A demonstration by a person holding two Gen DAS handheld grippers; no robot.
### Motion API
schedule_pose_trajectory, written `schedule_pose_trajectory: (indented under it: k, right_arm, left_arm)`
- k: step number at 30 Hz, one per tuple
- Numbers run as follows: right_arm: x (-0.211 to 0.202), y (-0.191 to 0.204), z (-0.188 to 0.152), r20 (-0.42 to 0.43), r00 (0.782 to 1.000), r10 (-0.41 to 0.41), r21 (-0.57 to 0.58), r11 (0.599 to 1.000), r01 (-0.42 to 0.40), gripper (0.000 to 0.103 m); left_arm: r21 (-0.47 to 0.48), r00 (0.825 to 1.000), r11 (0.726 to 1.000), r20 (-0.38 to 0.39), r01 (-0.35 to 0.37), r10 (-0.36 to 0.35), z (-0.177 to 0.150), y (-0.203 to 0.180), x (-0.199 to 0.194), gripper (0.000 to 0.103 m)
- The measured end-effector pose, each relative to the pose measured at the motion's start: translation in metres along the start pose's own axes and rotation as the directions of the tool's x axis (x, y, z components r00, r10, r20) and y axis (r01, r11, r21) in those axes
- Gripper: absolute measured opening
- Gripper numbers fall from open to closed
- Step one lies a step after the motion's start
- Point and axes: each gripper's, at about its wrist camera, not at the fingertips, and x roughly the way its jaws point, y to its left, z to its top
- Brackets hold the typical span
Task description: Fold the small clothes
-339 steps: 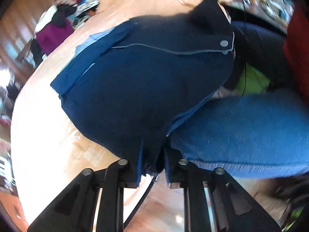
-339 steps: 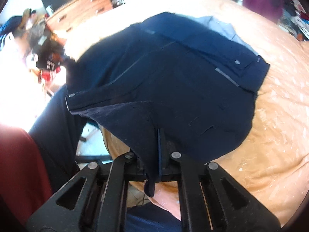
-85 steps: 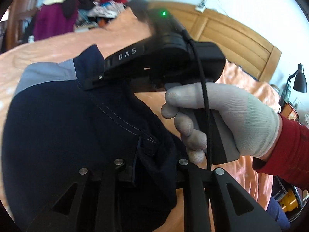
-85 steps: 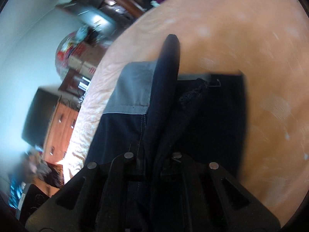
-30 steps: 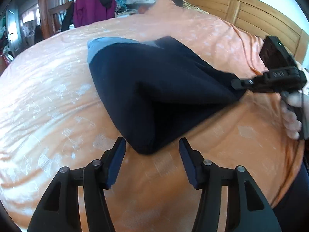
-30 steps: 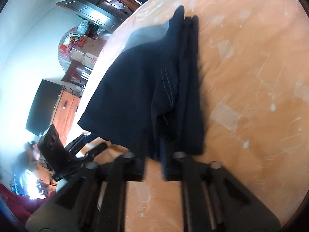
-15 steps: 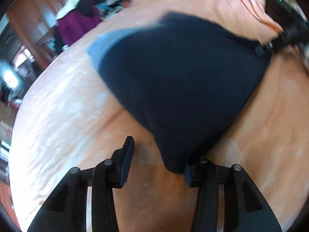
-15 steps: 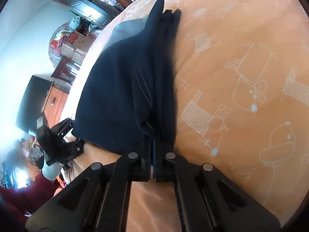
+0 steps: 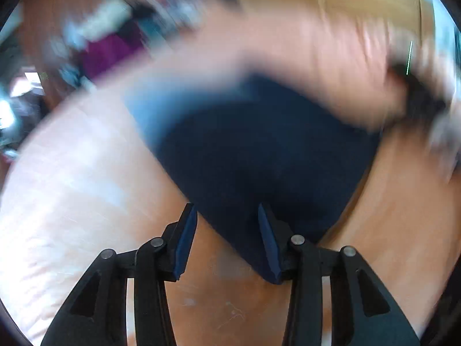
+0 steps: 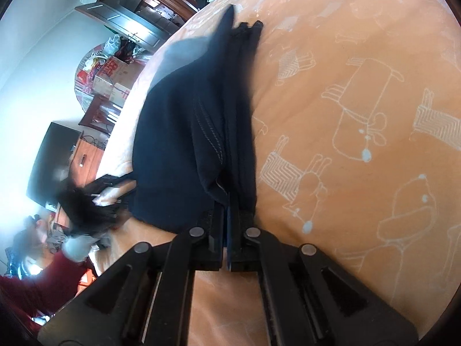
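Garment: dark navy garment lying folded on the orange bedspread, near the bed's front edge; a lighter blue panel showing at its far end.

Right gripper: right gripper with jaws pressed together on the stacked layers at the near corner of the fold, several edges bunched in one pinch.

Left gripper: left gripper with jaws spread, the other near corner of the cloth lying between the pads; right pad touching fabric, left pad clear of it. No grip there yet.

View quality: left wrist view heavily smeared by motion; outlines of the cloth soft, exact corner position hard to fix.

Risk, uneven hold: only one corner clamped. Likely skew or drag of the fold across the bedspread if lifted or pulled now.

Risk, partial bite: stacked layers at the left corner; closing on the top layer alone would probably let the lower ones slide out and open the fold.

Risk, missed corner: corner sitting toward the right pad rather than centred; closing while moving fast could pinch just the tip, or catch the bedspread with it.

Risk, bunching: the right pinch gathers many edges together; a hard tug probably creases the seam line instead of laying it flat.
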Motion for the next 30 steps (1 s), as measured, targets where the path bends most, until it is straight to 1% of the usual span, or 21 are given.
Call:
schedule_pose_trajectory:
  k: [1, 3, 4, 6, 9, 10, 11, 12, 13, 15, 16, 17, 19, 21, 22, 23, 24, 26, 27, 29, 30]
  right_arm:
    - [0.0, 0.0, 0.001, 0.001, 1.0, 0.003, 0.001, 1.0, -0.003, 0.0]
    - [0.0, -0.002, 0.0, 0.007, 1.0, 0.007, -0.001, 1.0, -0.007, 0.0]
    - [0.0, -0.004, 0.0, 0.008, 1.0, 0.014, 0.0, 1.0, -0.014, 0.0]
    - [0.002, -0.009, 0.001, 0.009, 0.999, 0.03, 0.007, 1.0, -0.03, 0.0]
    - [-0.001, -0.008, 0.0, 0.017, 0.999, 0.028, 0.003, 1.0, -0.028, 0.0]
    - [-0.002, -0.006, -0.001, 0.021, 0.999, 0.025, 0.0, 1.0, -0.025, 0.0]
    - [-0.004, -0.006, -0.002, 0.027, 0.999, 0.024, 0.002, 1.0, -0.024, 0.0]
    - [-0.005, -0.007, -0.002, 0.028, 0.999, 0.027, 0.004, 1.0, -0.027, 0.0]
    - [-0.006, -0.007, -0.002, 0.029, 0.999, 0.025, 0.005, 1.0, -0.026, 0.0]
    - [-0.006, -0.009, -0.002, 0.03, 0.999, 0.028, 0.008, 1.0, -0.029, 0.0]
    - [-0.006, -0.01, -0.002, 0.03, 0.999, 0.031, 0.008, 0.999, -0.032, 0.0]
    - [-0.005, -0.009, -0.002, 0.03, 0.999, 0.032, 0.008, 0.999, -0.032, 0.0]
    - [-0.007, -0.007, -0.002, 0.033, 0.999, 0.03, 0.005, 1.0, -0.03, 0.0]
    - [-0.012, -0.003, -0.004, 0.049, 0.999, 0.011, -0.009, 1.0, -0.011, 0.0]
    - [-0.015, 0.0, -0.005, 0.058, 0.998, 0.004, -0.015, 1.0, -0.004, 0.0]
    - [-0.019, 0.002, -0.005, 0.073, 0.997, -0.001, -0.017, 1.0, 0.003, 0.0]
    - [-0.024, 0.001, -0.005, 0.089, 0.996, -0.006, -0.01, 1.0, 0.007, 0.0]
    - [-0.026, -0.007, -0.006, 0.085, 0.996, 0.001, 0.018, 1.0, -0.002, 0.0]
    - [-0.024, -0.008, -0.006, 0.078, 0.997, -0.004, 0.024, 1.0, 0.002, 0.001]
    - [-0.025, -0.002, -0.005, 0.073, 0.997, -0.026, 0.005, 1.0, 0.026, 0.004]
    - [-0.029, 0.009, -0.005, 0.078, 0.995, -0.062, -0.043, 0.997, 0.065, 0.005]
  left_arm:
    - [-0.003, 0.999, 0.999, 0.042, 0.033, -0.033, -0.004, 0.006, 0.006, 0.048]
    - [-0.028, 0.999, 0.999, 0.023, 0.046, -0.045, 0.005, 0.018, -0.007, 0.052]
    - [-0.034, 0.998, 0.999, 0.058, 0.04, -0.038, 0.008, 0.021, -0.02, 0.045]
    - [-0.091, 0.983, 0.994, 0.181, 0.057, -0.039, 0.019, 0.036, -0.051, 0.045]
    - [-0.093, 0.959, 0.996, 0.282, -0.015, 0.04, 0.037, 0.047, -0.052, 0.049]
    - [-0.076, 0.963, 0.997, 0.266, -0.026, 0.045, 0.039, 0.047, -0.039, 0.05]
    - [-0.037, 0.981, 0.999, 0.191, -0.019, 0.026, 0.039, 0.047, -0.007, 0.051]
    - [0.009, 0.998, 1.0, 0.061, -0.011, 0.01, 0.03, 0.041, 0.034, 0.051]
    - [-0.002, 0.998, 1.0, 0.062, 0.009, -0.009, 0.026, 0.041, 0.045, 0.051]
    - [-0.074, 0.996, 0.994, 0.056, 0.075, -0.071, 0.035, 0.061, 0.039, 0.058]
    - [-0.098, 0.995, 0.992, 0.077, 0.077, -0.069, 0.041, 0.07, 0.029, 0.047]
    - [-0.115, 0.991, 0.992, 0.127, 0.06, -0.045, 0.049, 0.078, 0.015, 0.046]
    - [-0.13, 0.974, 0.988, 0.222, 0.078, -0.047, 0.065, 0.089, -0.002, 0.047]
    - [-0.078, 0.962, 0.996, 0.273, 0.046, -0.023, 0.08, 0.093, 0.001, 0.049]
    - [-0.049, 0.969, 0.998, 0.245, 0.028, -0.015, 0.084, 0.093, 0.015, 0.052]
    - [-0.02, 0.985, 1.0, 0.173, 0.007, -0.004, 0.083, 0.094, 0.04, 0.055]
    - [-0.019, 0.995, 0.999, 0.096, 0.032, -0.03, 0.078, 0.098, 0.07, 0.061]
    - [-0.117, 0.984, 0.98, 0.09, 0.162, -0.152, 0.076, 0.123, 0.086, 0.067]
    - [-0.123, 0.983, 0.977, 0.079, 0.176, -0.167, 0.077, 0.126, 0.085, 0.066]
    - [-0.116, 0.985, 0.98, 0.081, 0.16, -0.151, 0.08, 0.121, 0.067, 0.053]
    - [-0.103, 0.979, 0.977, 0.102, 0.189, -0.178, 0.078, 0.113, 0.051, 0.049]
